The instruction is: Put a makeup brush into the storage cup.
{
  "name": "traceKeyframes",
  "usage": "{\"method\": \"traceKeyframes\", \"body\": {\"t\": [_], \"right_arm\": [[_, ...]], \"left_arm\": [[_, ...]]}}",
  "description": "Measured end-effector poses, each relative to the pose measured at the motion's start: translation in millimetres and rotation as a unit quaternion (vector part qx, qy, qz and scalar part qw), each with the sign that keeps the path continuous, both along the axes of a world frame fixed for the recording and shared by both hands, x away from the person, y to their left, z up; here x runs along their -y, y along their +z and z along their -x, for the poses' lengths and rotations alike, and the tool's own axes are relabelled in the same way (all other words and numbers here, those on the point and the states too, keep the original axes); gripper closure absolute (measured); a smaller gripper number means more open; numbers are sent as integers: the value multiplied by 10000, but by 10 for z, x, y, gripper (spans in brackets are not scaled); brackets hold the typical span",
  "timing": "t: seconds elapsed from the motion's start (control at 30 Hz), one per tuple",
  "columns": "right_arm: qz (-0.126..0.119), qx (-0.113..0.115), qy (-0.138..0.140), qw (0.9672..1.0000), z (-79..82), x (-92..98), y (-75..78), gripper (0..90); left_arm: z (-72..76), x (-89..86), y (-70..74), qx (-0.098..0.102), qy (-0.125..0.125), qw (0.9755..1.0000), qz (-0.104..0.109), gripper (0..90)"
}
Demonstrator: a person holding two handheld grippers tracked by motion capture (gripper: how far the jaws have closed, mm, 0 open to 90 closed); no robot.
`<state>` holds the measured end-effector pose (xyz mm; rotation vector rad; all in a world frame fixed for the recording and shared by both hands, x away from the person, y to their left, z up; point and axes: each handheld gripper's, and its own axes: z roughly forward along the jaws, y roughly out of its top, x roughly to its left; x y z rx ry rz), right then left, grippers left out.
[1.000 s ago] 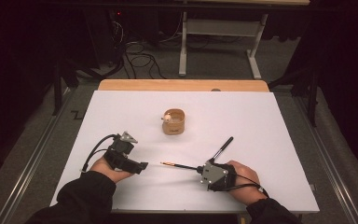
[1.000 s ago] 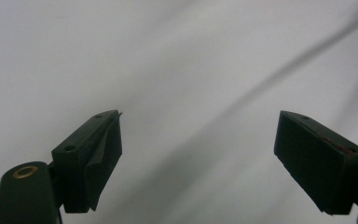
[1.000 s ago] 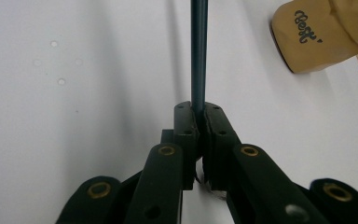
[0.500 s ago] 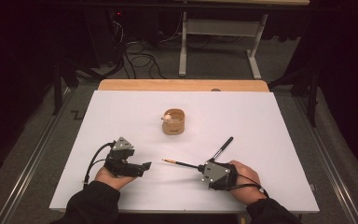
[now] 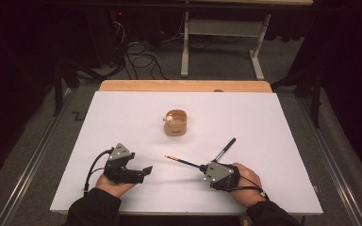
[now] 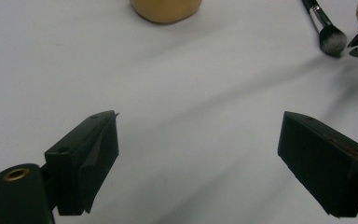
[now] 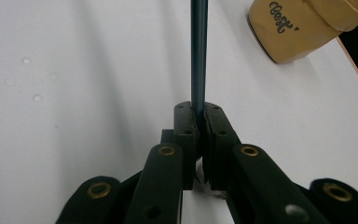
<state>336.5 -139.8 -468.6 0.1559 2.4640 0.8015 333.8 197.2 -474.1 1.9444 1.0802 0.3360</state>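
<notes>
Pencil (image 5: pixel 181 161), thin and dark with an orange-tan tip, is clamped at its rear end between the closed jaws of the right gripper (image 5: pixel 201 167) and points toward the left gripper (image 5: pixel 146 169) across the near middle of the worktop (image 5: pixel 273 122).

Largest thing here is that worktop, a white sheet over a wooden board whose far edge shows as a tan strip. On it, toward the middle and beyond both grippers, stands a small tan cup (image 5: pixel 176 123); in the right gripper view it bears dark lettering on its side. Near the right gripper, just beyond it, lies a makeup brush (image 5: pixel 225 148) with a black handle, flat on the sheet and apart from the cup; in the left gripper view its grey bristle head lies close to the pencil's tip.

Left gripper sits low over the near left part of the sheet, held in the person's hand. Its jaws have just been opening and stand wide apart with only bare white surface between them.
</notes>
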Motion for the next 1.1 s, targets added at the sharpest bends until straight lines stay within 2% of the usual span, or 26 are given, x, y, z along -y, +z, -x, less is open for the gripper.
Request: {"method": "traceKeyframes", "body": {"t": [0.1, 0.13, 0.4, 0.6, 0.73, 0.83, 0.93, 1.1], "right_arm": [[-120, -43, -57, 9999, -2, -20, 6, 870], [-225, -76, -103, 9997, -1, -34, 17, 870], [-540, -171, -276, 9980, -24, -45, 29, 870], [-884, -229, -419, 9949, -19, -31, 50, 870], [-1010, -264, -509, 9932, -29, -12, 55, 870], [-1120, -279, -591, 9916, -29, 1, 57, 870], [-1232, -302, -625, 9900, -39, 23, 69, 870], [-1443, -366, -685, 9865, -54, 63, 85, 870]], "left_arm": [[-3, 3, 1, 61, 32, 9999, 94, 100], [-1, 4, 5, 111, 42, 9999, 84, 87], [-4, 21, 22, 288, 121, 9995, 83, 69], [10, 28, 14, 332, 36, 9994, 69, 93], [22, 41, 10, 346, -57, 9994, 76, 115], [25, 52, 11, 315, -102, 9994, 103, 121], [33, 58, 8, 392, -188, 9990, 143, 137], [40, 62, 8, 462, -167, 9985, 252, 149]]}}
